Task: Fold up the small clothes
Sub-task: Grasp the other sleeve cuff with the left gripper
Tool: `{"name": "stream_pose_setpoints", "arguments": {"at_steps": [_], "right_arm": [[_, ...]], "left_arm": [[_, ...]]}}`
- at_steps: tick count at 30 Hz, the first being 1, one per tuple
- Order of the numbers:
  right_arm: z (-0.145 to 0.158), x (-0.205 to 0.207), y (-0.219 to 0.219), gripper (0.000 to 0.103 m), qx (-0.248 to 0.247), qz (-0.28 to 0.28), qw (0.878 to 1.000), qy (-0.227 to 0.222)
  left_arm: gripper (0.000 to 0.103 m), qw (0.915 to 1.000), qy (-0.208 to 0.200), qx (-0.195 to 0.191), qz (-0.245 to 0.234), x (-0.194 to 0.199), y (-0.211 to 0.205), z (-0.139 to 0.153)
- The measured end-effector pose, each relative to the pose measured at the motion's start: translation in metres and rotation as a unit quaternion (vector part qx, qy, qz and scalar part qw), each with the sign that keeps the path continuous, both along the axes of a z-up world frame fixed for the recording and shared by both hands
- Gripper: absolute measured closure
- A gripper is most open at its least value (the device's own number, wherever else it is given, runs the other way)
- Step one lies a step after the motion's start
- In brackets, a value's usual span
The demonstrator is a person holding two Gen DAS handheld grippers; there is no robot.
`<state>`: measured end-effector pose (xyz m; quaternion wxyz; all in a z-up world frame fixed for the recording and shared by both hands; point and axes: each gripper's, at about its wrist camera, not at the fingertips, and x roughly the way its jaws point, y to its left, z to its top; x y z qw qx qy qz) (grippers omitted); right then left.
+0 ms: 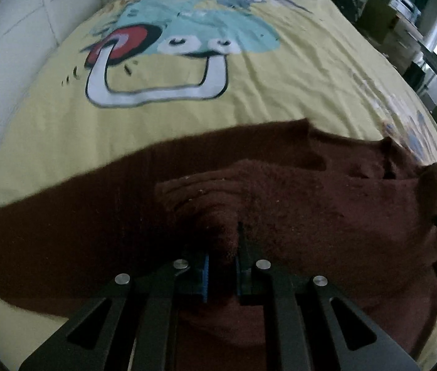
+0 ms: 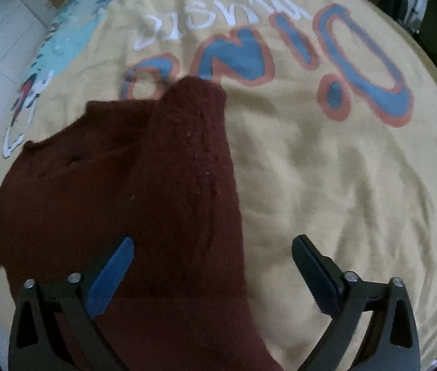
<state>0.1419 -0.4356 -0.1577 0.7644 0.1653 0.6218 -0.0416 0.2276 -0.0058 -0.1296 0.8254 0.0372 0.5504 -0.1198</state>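
Maroon garment (image 1: 280,204) spread across yellow bedsheet (image 1: 249,114); left gripper (image 1: 222,247) clenched on 1 raised pleat at 6 o'clock, right gripper (image 2: 212,266) released astride its edge: risk, thin pinch slipping, fold skewing.

A bed (image 1: 280,92) with a yellow cartoon-print cover carries a dark red-brown knitted garment (image 1: 95,232), spread toward its near edge.
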Motion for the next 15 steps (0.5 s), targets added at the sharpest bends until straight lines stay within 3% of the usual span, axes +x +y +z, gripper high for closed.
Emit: {"name": "stream_pose_setpoints", "arguments": {"at_steps": [1,2,3,5,11,15], "right_arm": [[-0.003,0.001,0.000,0.044,-0.008,0.000,1.000,0.007],[-0.005,0.001,0.000,0.058,-0.006,0.000,1.000,0.008],[-0.005,0.001,-0.002,0.070,0.011,-0.005,1.000,0.004],[-0.003,0.000,-0.005,0.082,0.010,-0.012,1.000,0.001],[0.019,-0.010,-0.015,0.087,-0.028,-0.034,0.999,-0.027],[0.000,-0.008,-0.012,0.087,-0.052,-0.019,0.998,0.003]], "left_arm": [[0.093,1.0000,0.005,-0.003,0.002,0.004,0.004,-0.001],[0.093,0.9999,0.010,-0.005,0.001,0.003,0.006,-0.004],[0.093,0.9999,0.012,-0.006,-0.001,0.003,0.008,-0.005],[0.093,0.9999,0.009,-0.004,-0.006,0.002,0.008,-0.003],[0.093,0.9997,-0.001,-0.004,-0.022,-0.003,-0.004,0.001],[0.092,0.9994,0.017,0.024,-0.019,-0.001,-0.004,-0.022]]}}
